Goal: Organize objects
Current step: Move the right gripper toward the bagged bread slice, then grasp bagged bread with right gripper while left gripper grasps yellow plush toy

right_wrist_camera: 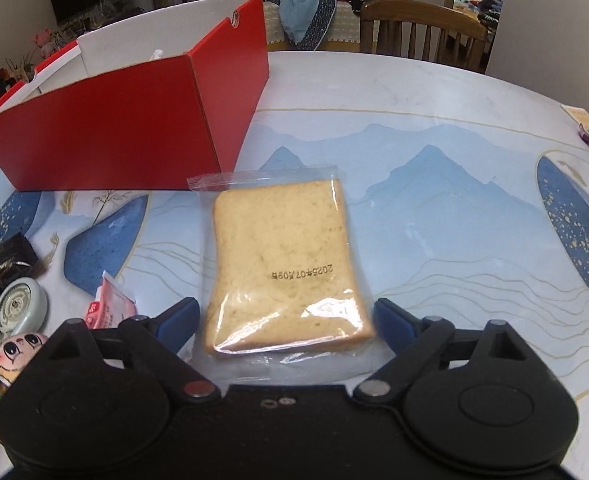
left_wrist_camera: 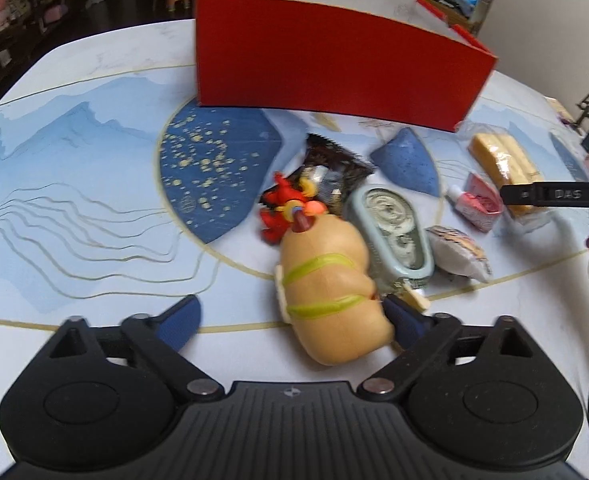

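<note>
A red box [left_wrist_camera: 334, 76] with a white inside stands at the back of the table; it also shows in the right wrist view [right_wrist_camera: 126, 136]. My left gripper [left_wrist_camera: 294, 320] is open, with a tan plush hot dog toy [left_wrist_camera: 330, 292] lying between its blue fingers, nearer the right one. My right gripper [right_wrist_camera: 284, 322] is open around the near end of a bagged bread slice [right_wrist_camera: 286, 268] that lies flat on the table. In the left wrist view the bread [left_wrist_camera: 502, 160] shows at the right under the other gripper's arm [left_wrist_camera: 554, 196].
Beside the plush toy lie a red toy figure [left_wrist_camera: 282, 208], a dark snack packet [left_wrist_camera: 334, 168], a pale blue oval case [left_wrist_camera: 394, 232], a grey-white packet [left_wrist_camera: 458, 252] and a pink packet [left_wrist_camera: 478, 200]. A wooden chair [right_wrist_camera: 422, 28] stands behind the table.
</note>
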Demonstrator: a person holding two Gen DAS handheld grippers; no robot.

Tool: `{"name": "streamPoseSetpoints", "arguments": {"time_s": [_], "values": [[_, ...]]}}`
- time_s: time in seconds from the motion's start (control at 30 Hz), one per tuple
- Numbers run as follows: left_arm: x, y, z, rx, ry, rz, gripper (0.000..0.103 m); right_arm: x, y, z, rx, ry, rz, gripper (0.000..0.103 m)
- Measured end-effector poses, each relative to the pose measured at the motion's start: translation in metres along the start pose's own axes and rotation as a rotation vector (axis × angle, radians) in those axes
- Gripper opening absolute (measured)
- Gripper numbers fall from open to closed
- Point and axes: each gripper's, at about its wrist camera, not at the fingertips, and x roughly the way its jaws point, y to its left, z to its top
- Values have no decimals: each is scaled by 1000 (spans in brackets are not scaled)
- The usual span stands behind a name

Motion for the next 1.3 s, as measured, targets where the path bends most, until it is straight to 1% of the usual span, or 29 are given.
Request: {"name": "streamPoseSetpoints", "arguments": {"time_s": [0.03,0.07,0.13,0.2,0.27,0.37,0.43,0.53,0.77,1.1,1.3], "values": [[-1,-2,0,10,-4,-10,81,-1,1,0,-2,-2,-4,89],[-2,-5,0,20,-9,-22,76,-3,1,-1,0,-4,-5,88],[-5,-10,0,34,-14,-43,55,-6,-1,-1,15,-5,-1,84],[-7,-14,0,39,-23,-36,55,-9,-1,-2,27,-4,2,81],[-7,-14,0,33,-25,-35,54,-13,-1,-5,31,-1,-3,80],[-9,-10,0,-1,-24,-44,52,-21,2,-10,27,2,-9,79],[-13,-8,1,-16,-28,-56,52,-30,3,-14,32,-4,5,79],[-21,-10,1,-13,-38,-69,51,-45,7,-19,36,-15,18,79],[-40,-15,1,-37,-36,-107,51,-85,12,-21,66,-50,77,79],[-61,-23,16,-38,-58,-150,51,-121,33,-9,39,-82,118,79],[-72,-26,33,-21,-85,-148,51,-133,45,8,0,-104,133,79]]}}
